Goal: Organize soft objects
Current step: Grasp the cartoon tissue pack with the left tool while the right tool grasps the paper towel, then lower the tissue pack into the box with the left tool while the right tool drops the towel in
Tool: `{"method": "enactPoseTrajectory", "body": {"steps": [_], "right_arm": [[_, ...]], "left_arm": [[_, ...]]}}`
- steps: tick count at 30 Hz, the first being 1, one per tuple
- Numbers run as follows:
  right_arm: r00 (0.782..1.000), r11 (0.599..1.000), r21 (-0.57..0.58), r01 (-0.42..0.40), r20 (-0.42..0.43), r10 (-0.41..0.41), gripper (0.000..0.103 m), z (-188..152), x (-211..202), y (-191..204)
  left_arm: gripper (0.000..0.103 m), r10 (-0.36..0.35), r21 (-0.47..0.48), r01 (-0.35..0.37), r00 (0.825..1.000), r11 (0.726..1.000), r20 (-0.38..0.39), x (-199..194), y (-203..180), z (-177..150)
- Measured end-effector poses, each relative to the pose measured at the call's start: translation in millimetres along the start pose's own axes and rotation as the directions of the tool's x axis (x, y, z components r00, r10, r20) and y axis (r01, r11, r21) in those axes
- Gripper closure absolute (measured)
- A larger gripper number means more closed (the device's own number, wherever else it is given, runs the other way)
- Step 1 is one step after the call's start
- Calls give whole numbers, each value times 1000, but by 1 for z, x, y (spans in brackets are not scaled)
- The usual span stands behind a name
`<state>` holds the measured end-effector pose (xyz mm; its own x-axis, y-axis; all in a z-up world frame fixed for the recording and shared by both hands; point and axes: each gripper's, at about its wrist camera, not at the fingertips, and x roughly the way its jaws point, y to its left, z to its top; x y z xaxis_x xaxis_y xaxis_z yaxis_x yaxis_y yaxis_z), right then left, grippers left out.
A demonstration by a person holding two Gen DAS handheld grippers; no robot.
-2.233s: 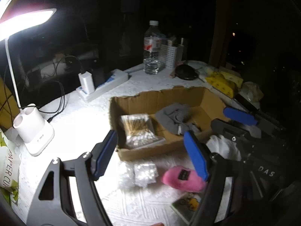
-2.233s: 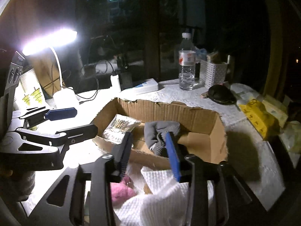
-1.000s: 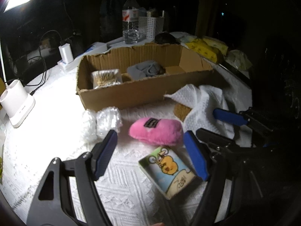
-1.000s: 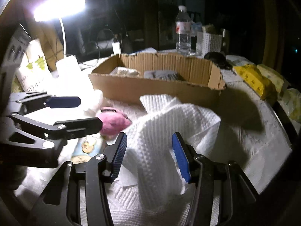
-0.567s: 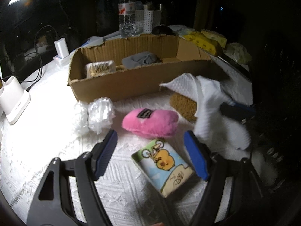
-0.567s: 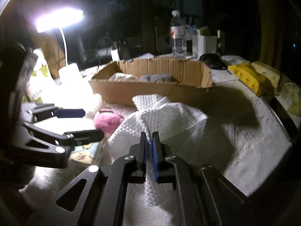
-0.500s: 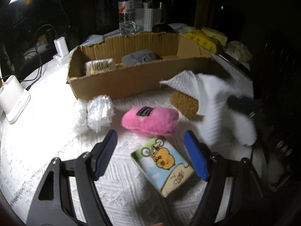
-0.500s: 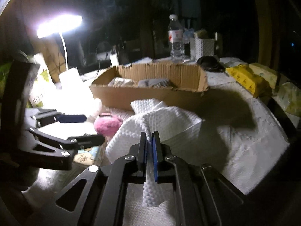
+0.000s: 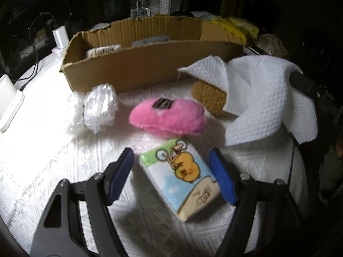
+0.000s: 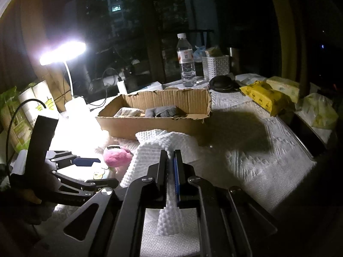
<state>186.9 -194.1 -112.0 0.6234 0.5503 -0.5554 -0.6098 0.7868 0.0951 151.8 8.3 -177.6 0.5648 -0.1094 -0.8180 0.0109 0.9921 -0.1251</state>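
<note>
Table (image 9: pixel 53 160) under a white embossed cover. Centre of the left wrist view: tissue pack (image 9: pixel 182 177), lower middle; pink plush toy (image 9: pixel 169 117) just above it; crinkled plastic bundle (image 9: pixel 96 107) to the left; brown sponge (image 9: pixel 210 98) to the right, partly under a white cloth (image 9: pixel 268 100). Cardboard box (image 9: pixel 150 64) across the upper middle. Lamp base (image 9: pixel 9 102) at left edge; water bottle (image 10: pixel 186 62) and white basket (image 10: pixel 216 66) beyond the box.

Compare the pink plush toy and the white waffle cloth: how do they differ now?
The pink plush toy lies flat on the table, untouched; the white waffle cloth is lifted, pinched in the shut right tool. The toy is compact and rounded; the cloth is thin, draped and folded. Both are soft and outside the cardboard box.
</note>
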Motion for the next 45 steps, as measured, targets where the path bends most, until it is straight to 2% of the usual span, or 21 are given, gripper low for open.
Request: {"method": "enactPoseTrajectory", "body": {"steps": [2, 6, 19, 24, 31, 40, 45], "right_arm": [[1000, 1000, 2, -1, 7, 1, 97, 0, -2, 0], [1000, 1000, 6, -5, 21, 5, 97, 1, -7, -1], [996, 1000, 18, -25, 83, 23, 97, 13, -23, -6], [994, 999, 16, -39, 102, 37, 97, 23, -25, -3], [989, 999, -18, -50, 137, 52, 97, 41, -25, 7], [984, 997, -52, -54, 170, 62, 97, 59, -26, 12], [983, 997, -50, -60, 170, 68, 97, 67, -17, 10]], "left_arm": [[38, -9, 9, 9, 1000, 1000, -4, -1, -2, -1], [41, -26, 18, 26, 1000, 1000, -2, -3, -5, -2], [41, -39, 4, 39, 993, 999, 113, -42, 1, 7], [41, -51, 10, 50, 982, 999, 180, -56, 1, 15], [41, -14, 59, -3, 959, 998, 282, -75, -9, 31], [41, -13, 35, 1, 941, 999, 337, -82, -1, 54], [41, 4, 15, -9, 938, 1000, 347, -79, 5, 64]]}}
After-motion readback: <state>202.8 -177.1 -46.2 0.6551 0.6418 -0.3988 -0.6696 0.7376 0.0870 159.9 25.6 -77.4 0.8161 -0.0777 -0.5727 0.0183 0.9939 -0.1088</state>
